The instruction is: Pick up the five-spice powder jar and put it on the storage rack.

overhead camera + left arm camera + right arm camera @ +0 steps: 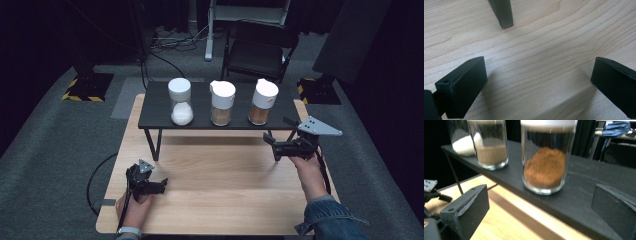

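At the left of the high view the left gripper [161, 186] lay low on the pale wooden bench [220, 170], its fingers [464, 85] spread wide apart over bare wood with nothing between them, one thin black leg [503, 15] of the shelf standing just ahead; a low black shelf [200, 95] on thin legs stood across the far half of the bench and carried three white-capped glass jars in a row, apart from one another; the white-powder jar [180, 101] stood at the left, the tan-powder jar [222, 103] in the middle, the reddish-brown jar [263, 101] at the right; the right gripper [274, 145] hovered just before the shelf's right end, near that reddish-brown jar [546, 157], its fingers [469, 207] parted and empty, the shelf edge lying between them and the glass; around the bench lay grey carpet, with a black chair [257, 50], loose cables and dark stands behind.
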